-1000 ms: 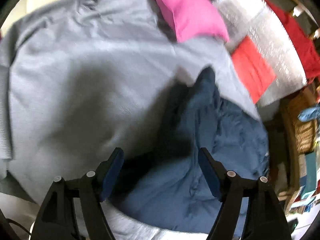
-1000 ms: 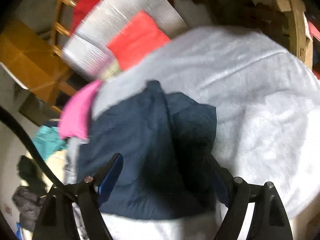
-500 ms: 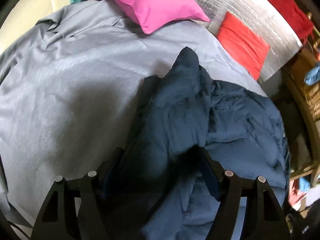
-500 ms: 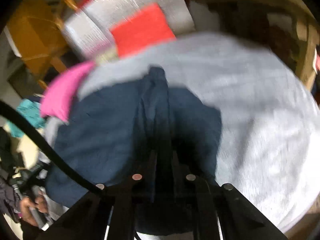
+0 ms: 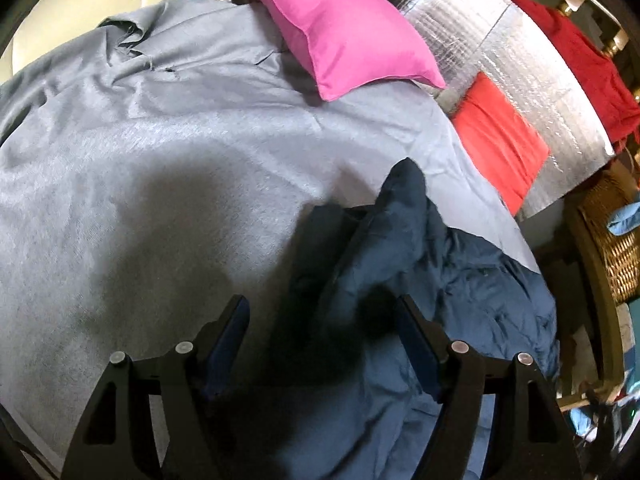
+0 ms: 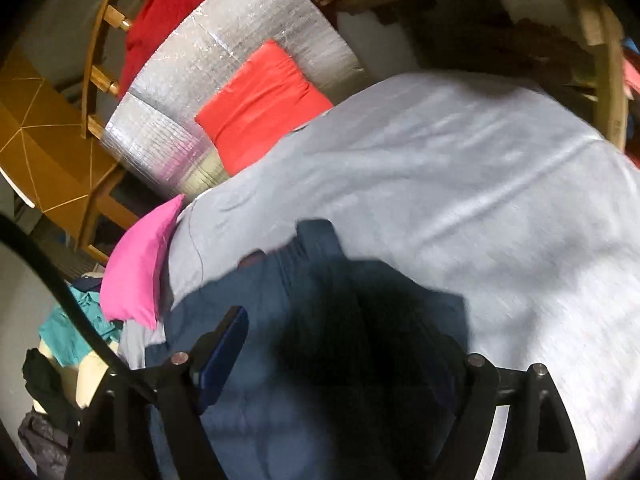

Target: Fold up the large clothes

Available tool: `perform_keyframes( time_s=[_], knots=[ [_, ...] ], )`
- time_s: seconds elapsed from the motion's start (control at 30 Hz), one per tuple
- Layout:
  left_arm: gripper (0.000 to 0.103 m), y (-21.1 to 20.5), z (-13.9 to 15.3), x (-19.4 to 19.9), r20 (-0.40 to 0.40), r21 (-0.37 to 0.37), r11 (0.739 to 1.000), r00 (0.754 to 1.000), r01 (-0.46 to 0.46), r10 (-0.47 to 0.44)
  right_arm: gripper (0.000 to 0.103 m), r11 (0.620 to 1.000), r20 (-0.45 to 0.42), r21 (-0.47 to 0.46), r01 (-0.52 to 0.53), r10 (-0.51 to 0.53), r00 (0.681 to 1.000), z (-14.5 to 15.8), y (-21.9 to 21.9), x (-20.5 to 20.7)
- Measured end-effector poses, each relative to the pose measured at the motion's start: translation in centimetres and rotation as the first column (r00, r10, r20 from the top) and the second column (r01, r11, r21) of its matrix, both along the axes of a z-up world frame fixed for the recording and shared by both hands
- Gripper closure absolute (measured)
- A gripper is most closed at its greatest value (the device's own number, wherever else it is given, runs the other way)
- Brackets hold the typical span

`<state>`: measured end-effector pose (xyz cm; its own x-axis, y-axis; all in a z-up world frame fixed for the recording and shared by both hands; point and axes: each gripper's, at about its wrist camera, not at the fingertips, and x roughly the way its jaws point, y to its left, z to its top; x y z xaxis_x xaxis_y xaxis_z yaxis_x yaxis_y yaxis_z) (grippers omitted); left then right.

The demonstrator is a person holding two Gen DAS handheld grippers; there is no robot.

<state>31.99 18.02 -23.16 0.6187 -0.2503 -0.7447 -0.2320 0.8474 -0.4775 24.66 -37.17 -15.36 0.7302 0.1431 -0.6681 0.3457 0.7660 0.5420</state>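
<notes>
A dark navy garment (image 5: 432, 304) lies crumpled on a grey bed sheet (image 5: 160, 160), one pointed fold sticking up. My left gripper (image 5: 322, 316) is open, its fingers either side of the garment's left part, just above it. In the right wrist view the same navy garment (image 6: 280, 320) lies bunched on the grey sheet (image 6: 480, 184). My right gripper (image 6: 340, 328) is open over it, fingers wide apart. Neither holds cloth.
A pink pillow (image 5: 340, 28) lies at the sheet's far edge. A silver foil mat (image 5: 520, 64) with a red cushion (image 5: 500, 140) and red cloth stands beyond. A wicker basket (image 5: 616, 256) is at right. Teal clothes (image 6: 68, 332) lie at left.
My right gripper was shut on the navy garment half a second ago and has opened, letting it go. My left gripper stayed open and shifted slightly over the garment.
</notes>
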Motion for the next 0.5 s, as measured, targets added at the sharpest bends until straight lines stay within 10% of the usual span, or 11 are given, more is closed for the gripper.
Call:
perform_keyframes(
  time_s=[0.17, 0.23, 0.3, 0.5],
  knots=[
    [0.028, -1.9, 0.0, -0.1, -0.017, 0.122, 0.991, 0.999, 0.047, -0.045, 0.027, 0.999, -0.097, -0.013, -0.045, 0.043, 0.994, -3.8, 1.4, 5.6],
    [0.028, -2.6, 0.5, -0.4, -0.005, 0.198, 0.978, 0.998, 0.068, -0.068, 0.064, 0.995, -0.16, -0.07, -0.074, 0.062, 0.985, -5.3, 2.1, 6.7],
    [0.028, -3.2, 0.8, -0.7, 0.009, 0.269, 0.96, 0.996, 0.082, -0.088, 0.079, 0.992, -0.139, -0.093, -0.089, 0.076, 0.987, -5.1, 2.8, 7.0],
    [0.028, -4.0, 1.7, -1.3, 0.038, 0.371, 0.925, 0.994, 0.082, -0.103, 0.083, 0.965, -0.046, -0.26, -0.034, 0.022, 0.999, -2.6, 4.7, 6.5]
  ],
)
